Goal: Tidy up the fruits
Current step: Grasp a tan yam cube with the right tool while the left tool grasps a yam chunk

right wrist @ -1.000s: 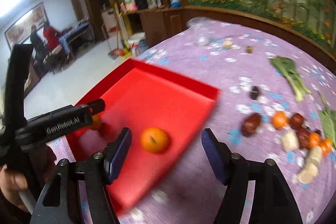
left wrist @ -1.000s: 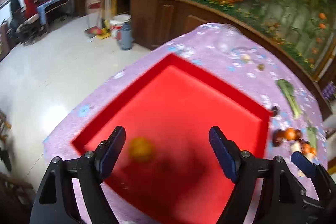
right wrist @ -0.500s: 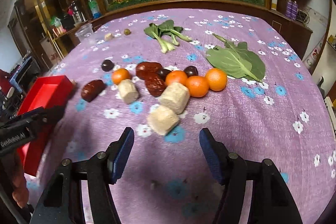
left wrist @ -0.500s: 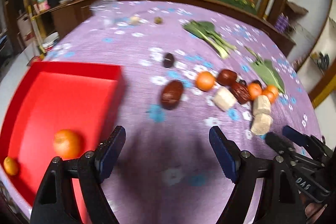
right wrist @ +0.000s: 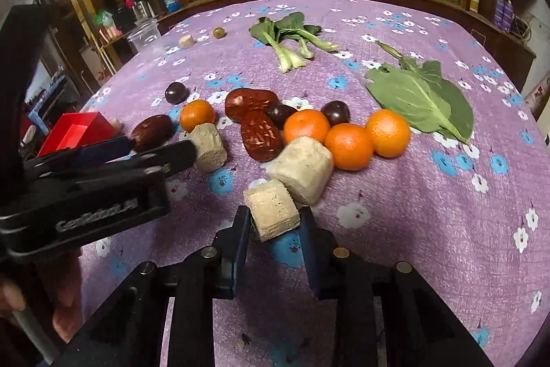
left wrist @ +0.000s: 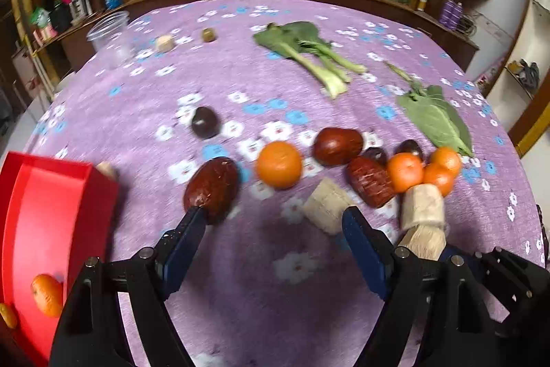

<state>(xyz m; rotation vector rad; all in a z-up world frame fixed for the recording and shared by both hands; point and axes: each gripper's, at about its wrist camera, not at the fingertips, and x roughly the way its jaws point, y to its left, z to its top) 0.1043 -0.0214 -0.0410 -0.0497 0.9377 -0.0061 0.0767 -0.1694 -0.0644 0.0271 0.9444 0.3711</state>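
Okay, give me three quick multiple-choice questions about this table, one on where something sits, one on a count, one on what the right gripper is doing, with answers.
1. Where is the red tray in the left wrist view?
A. at the left edge of the table
B. beside the leafy greens
C. under the right gripper

2. How many oranges lie on the purple tablecloth in the right wrist view?
A. two
B. four
C. six

3. What is the right gripper doing?
A. hanging wide open over bare cloth
B. closed around a beige block
C. closed on an orange

Answers:
1 A, the tray fills the lower left corner, far from the greens.
2 B, one orange sits apart on the left and three cluster near the big leaf.
3 B, both fingers press the block's sides.
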